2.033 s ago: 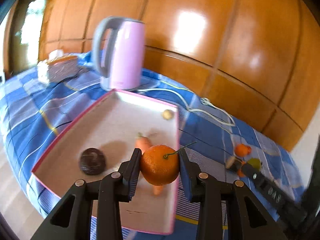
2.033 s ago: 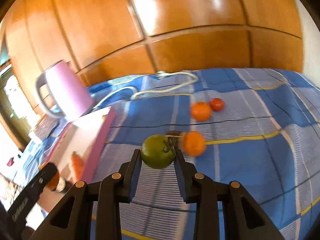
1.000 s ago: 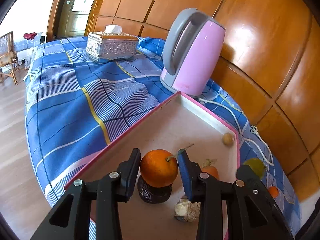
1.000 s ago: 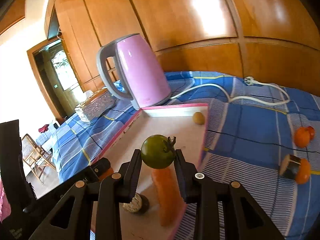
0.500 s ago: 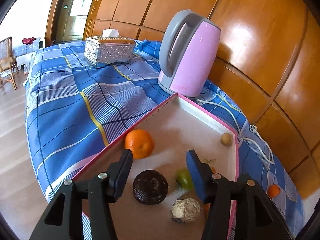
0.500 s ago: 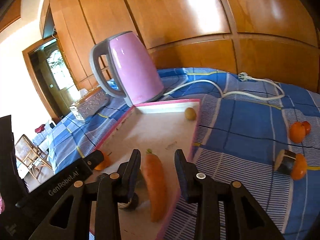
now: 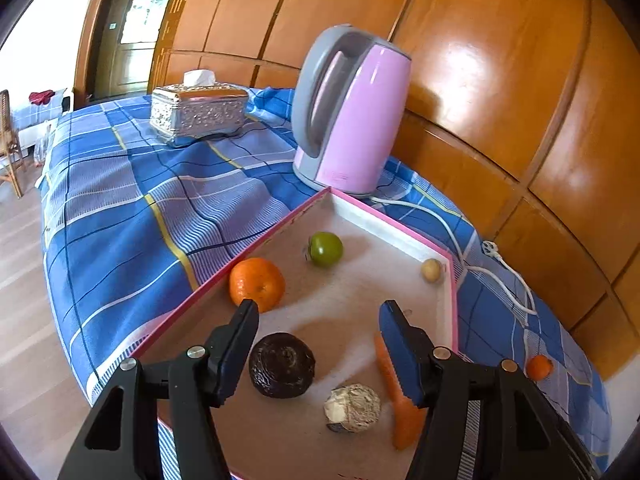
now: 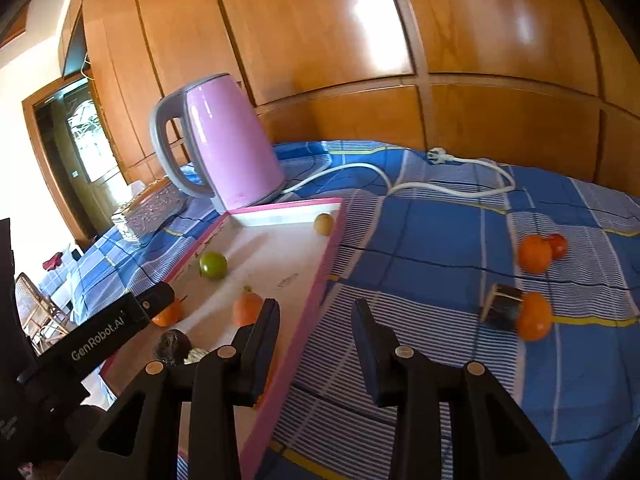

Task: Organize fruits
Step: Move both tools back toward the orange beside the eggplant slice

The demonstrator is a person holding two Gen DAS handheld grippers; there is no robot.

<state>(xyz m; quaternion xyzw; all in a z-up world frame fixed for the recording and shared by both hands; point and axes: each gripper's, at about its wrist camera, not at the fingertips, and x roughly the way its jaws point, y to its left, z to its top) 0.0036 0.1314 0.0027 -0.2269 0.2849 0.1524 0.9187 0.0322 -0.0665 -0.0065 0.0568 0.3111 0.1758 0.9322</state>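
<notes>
- My left gripper (image 7: 316, 316) – jaws apart, just been opening, nothing between them; it hangs over the tray (image 7: 400, 236).
- My right gripper (image 8: 314, 320) – jaws apart, just been opening, empty; it sits over the tray's right rim.
- Orange (image 7: 257, 284) – in the tray, against the left wall.
- Green fruit (image 7: 326, 249) – in the tray, beyond the orange.
- Carrot (image 7: 400, 408), dark fruit (image 7: 282, 365), pale lump (image 7: 352, 408) – near end of the tray.
- Small yellow fruit (image 7: 431, 270) – far right corner.
- Loose fruit (image 8: 534, 254) – on the cloth (image 8: 440, 240), well right of the tray.
- Kettle (image 7: 352, 112) – behind the tray.
</notes>
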